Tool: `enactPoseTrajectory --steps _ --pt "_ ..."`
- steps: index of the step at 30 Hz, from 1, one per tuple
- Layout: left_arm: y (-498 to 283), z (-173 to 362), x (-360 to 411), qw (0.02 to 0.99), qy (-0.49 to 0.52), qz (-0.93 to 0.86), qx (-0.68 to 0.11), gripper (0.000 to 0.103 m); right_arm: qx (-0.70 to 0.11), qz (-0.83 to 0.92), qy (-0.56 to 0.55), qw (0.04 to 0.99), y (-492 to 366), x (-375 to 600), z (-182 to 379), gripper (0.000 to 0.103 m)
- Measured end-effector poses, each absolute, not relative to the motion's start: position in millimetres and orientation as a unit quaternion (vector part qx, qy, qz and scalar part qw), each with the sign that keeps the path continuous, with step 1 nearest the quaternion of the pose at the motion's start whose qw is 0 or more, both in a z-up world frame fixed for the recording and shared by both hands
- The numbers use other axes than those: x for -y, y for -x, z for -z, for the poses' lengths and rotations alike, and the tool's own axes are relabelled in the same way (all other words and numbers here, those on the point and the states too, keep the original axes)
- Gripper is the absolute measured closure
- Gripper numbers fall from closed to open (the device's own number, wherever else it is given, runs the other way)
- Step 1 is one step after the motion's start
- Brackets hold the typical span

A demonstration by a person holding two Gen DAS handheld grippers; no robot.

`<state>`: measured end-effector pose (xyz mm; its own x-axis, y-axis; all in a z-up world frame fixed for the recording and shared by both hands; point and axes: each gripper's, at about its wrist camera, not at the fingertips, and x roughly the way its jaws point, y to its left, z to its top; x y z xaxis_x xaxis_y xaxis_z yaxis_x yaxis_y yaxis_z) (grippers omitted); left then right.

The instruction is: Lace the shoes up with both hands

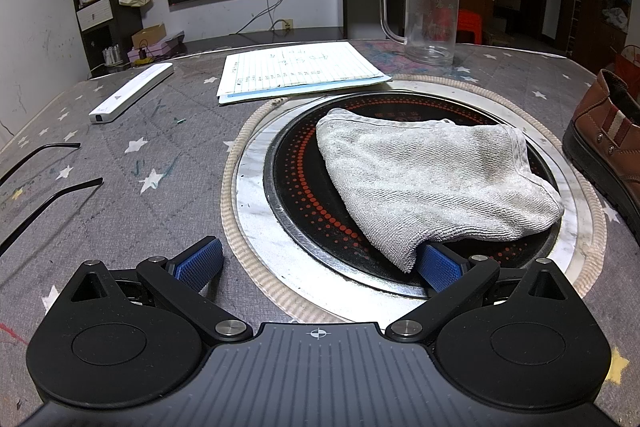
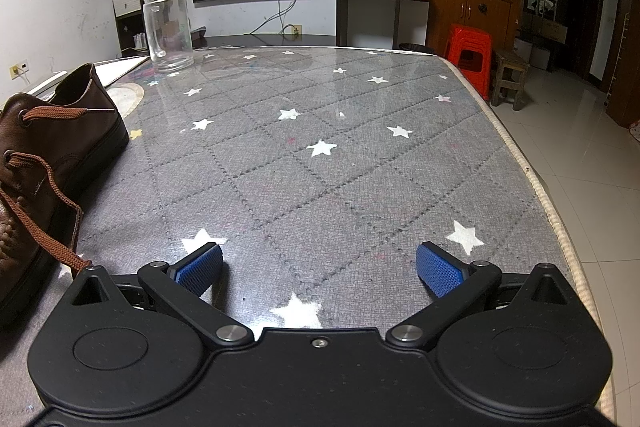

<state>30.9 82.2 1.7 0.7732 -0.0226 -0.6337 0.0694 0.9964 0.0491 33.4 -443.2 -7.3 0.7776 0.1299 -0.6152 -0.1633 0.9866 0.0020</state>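
While the left gripper (image 1: 318, 261) hovers low over the grey starred surface (image 1: 120, 187), its jaws stand spread wide and empty; one blue pad (image 1: 438, 269) touches the edge of a grey cloth (image 1: 432, 179) lying on a round black hob. A brown shoe (image 1: 608, 143) sits at the far right edge.

Seen from the right wrist, the right gripper (image 2: 320, 269) likewise has its jaws spread, pinching nothing, above bare surface. That shoe stands at the left, its brown lace (image 2: 44, 223) trailing down just beside the gripper body.

i see a brown leather shoe (image 2: 48, 155) with a black sole standing upright on the worktop (image 2: 320, 167). its brown lace (image 2: 44, 211) runs through the eyelets, one loose end trailing down the side.
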Motion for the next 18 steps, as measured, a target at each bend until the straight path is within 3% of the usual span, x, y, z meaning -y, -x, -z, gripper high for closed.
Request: enactPoseTrajectory --steps 18 --pt "-29.7 -1.8 -80.2 0.941 -0.035 0.024 -0.336 0.0 -0.324 -0.078 0.026 0.942 -33.3 443.2 7.3 0.0"
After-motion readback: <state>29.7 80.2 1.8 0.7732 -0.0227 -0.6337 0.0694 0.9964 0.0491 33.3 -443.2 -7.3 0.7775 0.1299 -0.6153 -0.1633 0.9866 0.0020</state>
